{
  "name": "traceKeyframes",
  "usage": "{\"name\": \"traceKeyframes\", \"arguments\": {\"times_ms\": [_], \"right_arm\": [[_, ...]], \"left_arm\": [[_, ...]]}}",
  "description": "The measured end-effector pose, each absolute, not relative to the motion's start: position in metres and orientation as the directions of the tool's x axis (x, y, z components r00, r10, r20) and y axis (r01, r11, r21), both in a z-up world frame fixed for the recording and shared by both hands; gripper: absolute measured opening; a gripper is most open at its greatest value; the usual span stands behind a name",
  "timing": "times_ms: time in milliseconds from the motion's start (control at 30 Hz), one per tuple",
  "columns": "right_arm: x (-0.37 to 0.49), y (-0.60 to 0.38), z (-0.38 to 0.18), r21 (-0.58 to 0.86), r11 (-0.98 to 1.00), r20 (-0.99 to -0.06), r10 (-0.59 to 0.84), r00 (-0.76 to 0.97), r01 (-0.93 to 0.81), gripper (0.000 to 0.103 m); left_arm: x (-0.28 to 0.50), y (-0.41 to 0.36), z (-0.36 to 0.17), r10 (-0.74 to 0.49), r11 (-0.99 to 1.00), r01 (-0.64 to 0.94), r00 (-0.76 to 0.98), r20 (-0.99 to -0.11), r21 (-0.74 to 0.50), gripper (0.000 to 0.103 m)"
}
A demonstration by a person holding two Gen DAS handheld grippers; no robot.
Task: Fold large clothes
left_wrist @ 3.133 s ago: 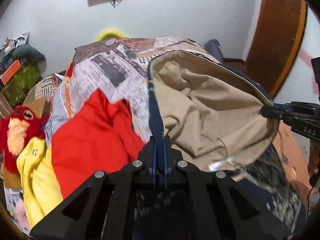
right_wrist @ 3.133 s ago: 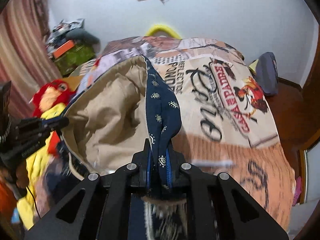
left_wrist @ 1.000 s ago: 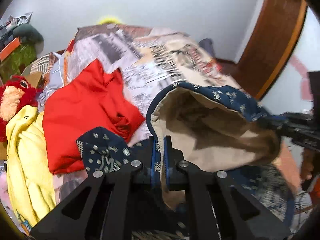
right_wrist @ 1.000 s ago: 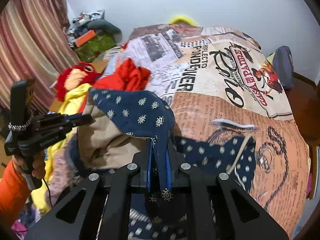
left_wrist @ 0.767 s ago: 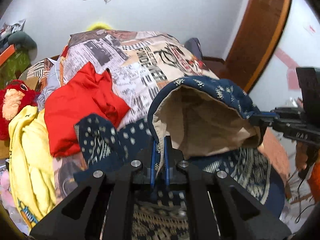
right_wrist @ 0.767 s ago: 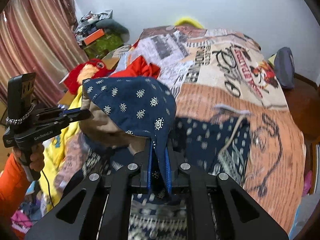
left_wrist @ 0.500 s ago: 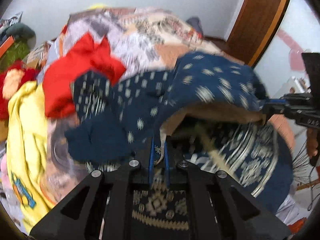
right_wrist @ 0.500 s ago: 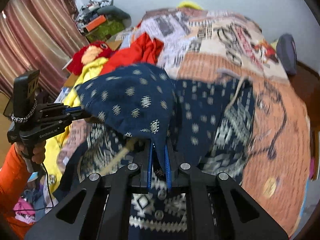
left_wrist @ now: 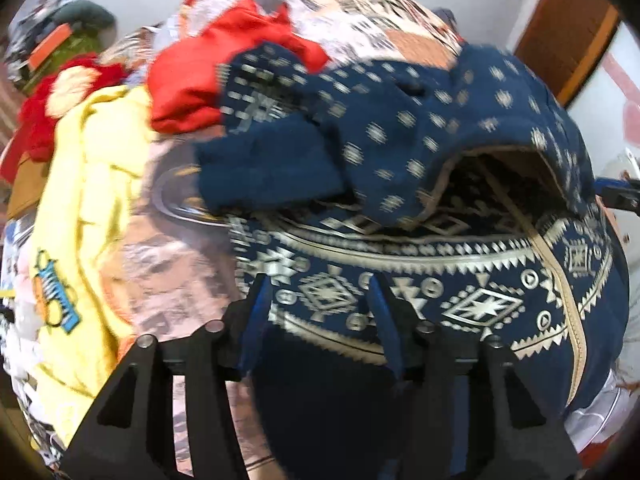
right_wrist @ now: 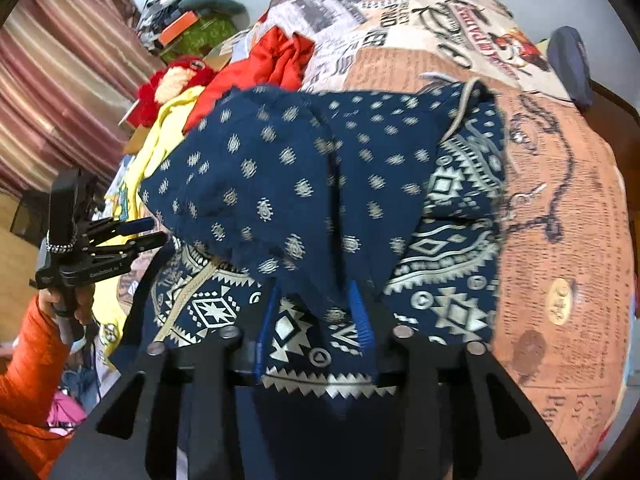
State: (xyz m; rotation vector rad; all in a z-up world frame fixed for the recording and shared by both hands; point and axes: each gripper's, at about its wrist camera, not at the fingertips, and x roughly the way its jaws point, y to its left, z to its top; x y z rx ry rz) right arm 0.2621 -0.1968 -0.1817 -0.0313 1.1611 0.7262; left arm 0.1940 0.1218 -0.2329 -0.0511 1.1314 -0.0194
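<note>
Both grippers' fingers (left_wrist: pixel 382 312) (right_wrist: pixel 360 312) are spreading, releasing the navy patterned hooded garment (right_wrist: pixel 320 184), folded edge lying just beyond them on the bed (right_wrist: pixel 560 220)

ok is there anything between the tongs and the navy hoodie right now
Nothing visible. Both tongs are opening right over the hoodie: the left tongs straddle its patterned band, and a fold of the dotted fabric hangs between the fingers of the right tongs. The red garment lies off to the side.

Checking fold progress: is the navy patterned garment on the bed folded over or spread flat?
Folded over. The navy garment's dotted half lies doubled on its lower part, with the patterned border showing beneath.
</note>
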Motion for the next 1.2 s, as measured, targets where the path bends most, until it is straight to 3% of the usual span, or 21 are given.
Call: {"name": "traceKeyframes", "arguments": {"times_ms": [200, 433, 867, 1200], "right_arm": [[0.278, -0.229, -0.159, 0.323, 0.823, -0.807, 0.497, 0.319, -0.466, 0.042], [0.319, -0.251, -0.171, 0.325, 0.883, -0.816, 0.443, 0.372, -0.337, 0.045], [0.387, -0.243, -0.228, 0.292, 0.918, -0.882, 0.367, 0.298, -0.267, 0.045], [0.439, -0.225, -0.265, 0.339, 0.907, -0.888, 0.397, 0.235, -0.251, 0.049]], "left_arm": [[0.203, 0.163, -0.209, -0.009, 0.986, -0.139, 0.499, -0.867, -0.090, 0.061], [0.248, 0.203, -0.209, -0.010, 0.961, -0.232, 0.512, -0.859, -0.150, 0.062], [0.337, 0.222, -0.280, -0.091, 0.941, -0.260, 0.423, -0.902, -0.217, 0.062], [0.388, 0.232, -0.309, -0.185, 0.914, -0.242, 0.467, -0.865, -0.327, 0.062]]}}
